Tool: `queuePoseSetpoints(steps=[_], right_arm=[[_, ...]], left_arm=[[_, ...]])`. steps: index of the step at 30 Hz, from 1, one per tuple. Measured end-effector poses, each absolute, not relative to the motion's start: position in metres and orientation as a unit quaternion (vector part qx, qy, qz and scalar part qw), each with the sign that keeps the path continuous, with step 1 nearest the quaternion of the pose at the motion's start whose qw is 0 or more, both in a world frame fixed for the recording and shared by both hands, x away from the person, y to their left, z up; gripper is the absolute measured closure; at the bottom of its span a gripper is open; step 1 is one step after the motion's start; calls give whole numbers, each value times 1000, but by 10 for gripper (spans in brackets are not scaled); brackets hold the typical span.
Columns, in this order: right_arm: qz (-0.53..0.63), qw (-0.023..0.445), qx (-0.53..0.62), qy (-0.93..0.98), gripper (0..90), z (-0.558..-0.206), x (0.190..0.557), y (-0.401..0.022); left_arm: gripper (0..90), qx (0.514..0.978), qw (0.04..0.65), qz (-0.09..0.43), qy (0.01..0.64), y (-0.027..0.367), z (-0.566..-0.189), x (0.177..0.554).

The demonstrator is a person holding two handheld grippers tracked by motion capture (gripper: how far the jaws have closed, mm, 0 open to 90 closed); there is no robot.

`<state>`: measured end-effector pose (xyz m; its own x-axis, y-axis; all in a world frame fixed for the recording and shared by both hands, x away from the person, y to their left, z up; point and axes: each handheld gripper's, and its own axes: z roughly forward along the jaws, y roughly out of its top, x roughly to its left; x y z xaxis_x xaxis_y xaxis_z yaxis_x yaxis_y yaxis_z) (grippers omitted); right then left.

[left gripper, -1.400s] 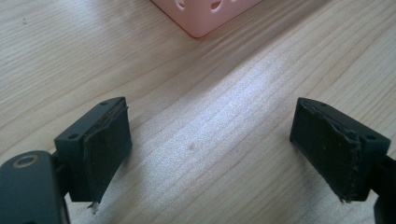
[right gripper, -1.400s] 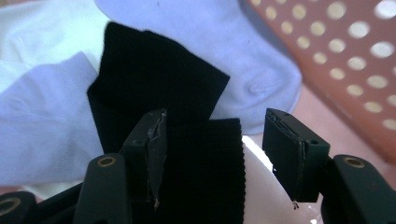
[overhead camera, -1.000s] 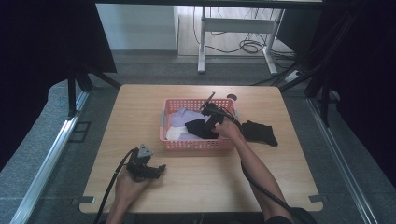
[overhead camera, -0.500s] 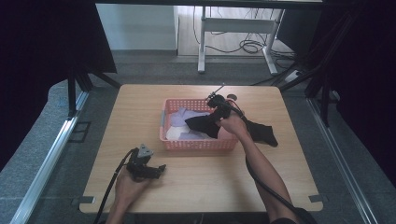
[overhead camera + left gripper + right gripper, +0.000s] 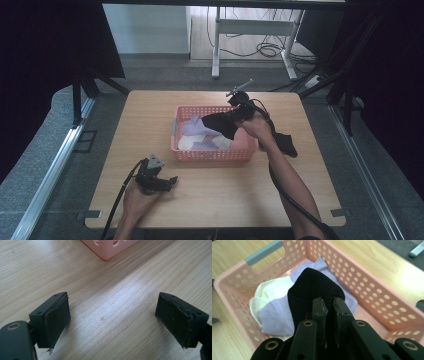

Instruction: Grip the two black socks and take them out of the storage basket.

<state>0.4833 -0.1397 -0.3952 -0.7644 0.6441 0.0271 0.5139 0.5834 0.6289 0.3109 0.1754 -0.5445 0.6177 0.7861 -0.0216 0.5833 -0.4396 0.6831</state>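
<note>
From the high view, a person is sitting at a wooden surface (image 5: 220, 195) with a pink perforated basket (image 5: 212, 154) near its middle. The right tongs (image 5: 231, 116) are hovering over the basket's right half, holding up a black sock (image 5: 220, 124) that is hanging down toward the pale cloths inside; a second black sock (image 5: 286, 143) is lying on the surface just right of the basket, partly under the right forearm. The left tongs (image 5: 167, 181) are resting low on the surface, near the basket's front left corner and well apart from both socks — the right hand is by far the nearer one. In the left gripper view, the left tongs (image 5: 112, 315) are standing wide apart with bare wood between them and a basket corner (image 5: 107, 247) just ahead. In the right gripper view, the right tongs (image 5: 329, 315) are pinching the black sock (image 5: 309, 287) tightly, its bulk lying straight ahead and dangling above a lilac cloth (image 5: 275, 315) and a cream cloth (image 5: 270, 293) — so a release here would likely drop it inside the basket (image 5: 372, 287).
</note>
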Motion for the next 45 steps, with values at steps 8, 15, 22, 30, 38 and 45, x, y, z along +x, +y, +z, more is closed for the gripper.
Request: queuePoseSetpoints(steps=[8, 15, 22, 30, 38, 45], right_arm=[[341, 122, 323, 874, 812, -371, 475, -152], [354, 145, 332, 862, 813, -350, 469, -171], [354, 166, 347, 852, 814, -338, 464, -195], [360, 182, 376, 834, 814, -335, 462, -230], [355, 200, 409, 817, 814, -341, 459, -264], [333, 219, 430, 810, 813, -351, 459, -285]], left_arm=[[122, 835, 335, 153, 410, 175, -545, 311], [122, 834, 335, 153, 410, 175, -545, 311], [122, 834, 335, 153, 411, 175, -545, 311], [122, 834, 335, 152, 411, 175, -545, 311], [122, 835, 334, 150, 412, 175, -544, 311], [122, 835, 334, 151, 410, 175, -544, 311]])
